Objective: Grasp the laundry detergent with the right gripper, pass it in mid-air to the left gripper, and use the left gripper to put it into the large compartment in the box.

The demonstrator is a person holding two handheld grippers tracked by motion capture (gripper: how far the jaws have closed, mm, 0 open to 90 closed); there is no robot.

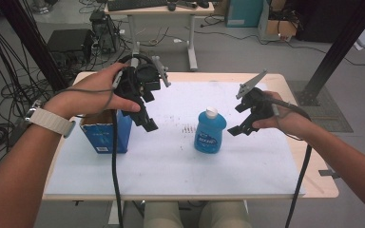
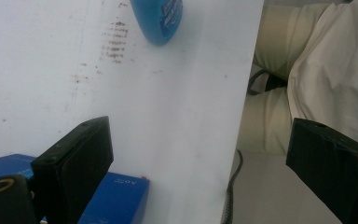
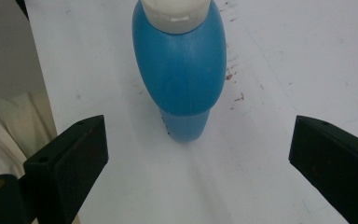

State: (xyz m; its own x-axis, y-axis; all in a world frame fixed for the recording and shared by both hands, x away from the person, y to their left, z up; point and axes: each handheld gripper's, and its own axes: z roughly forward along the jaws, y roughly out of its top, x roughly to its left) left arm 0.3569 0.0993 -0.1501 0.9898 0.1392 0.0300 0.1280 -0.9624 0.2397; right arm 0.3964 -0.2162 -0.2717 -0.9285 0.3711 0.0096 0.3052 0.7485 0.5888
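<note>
Bottle point(image 1: 209, 132) stands upright mid-table, just ahead of my right gripper point(image 1: 244, 124), whose jaws are spread wide and empty. I'd come in level, straddle the blue body below the white cap point(image 1: 211, 112), then squeeze evenly. My left gripper point(image 1: 146, 119) hangs spread above the blue box point(image 1: 105, 137).

A big white sheet point(image 1: 171, 161) lies on the table point(image 1: 323, 185), under both grippers. Small brown specks point(image 1: 187, 128) dot it between the left gripper point(image 1: 147, 114) and the right gripper point(image 1: 240, 119). Far past them stands a desk point(image 1: 161, 12) with a keyboard point(image 1: 135, 4) (a black one). Cables point(image 1: 0, 128) lie on the floor, left of the left gripper.
</note>
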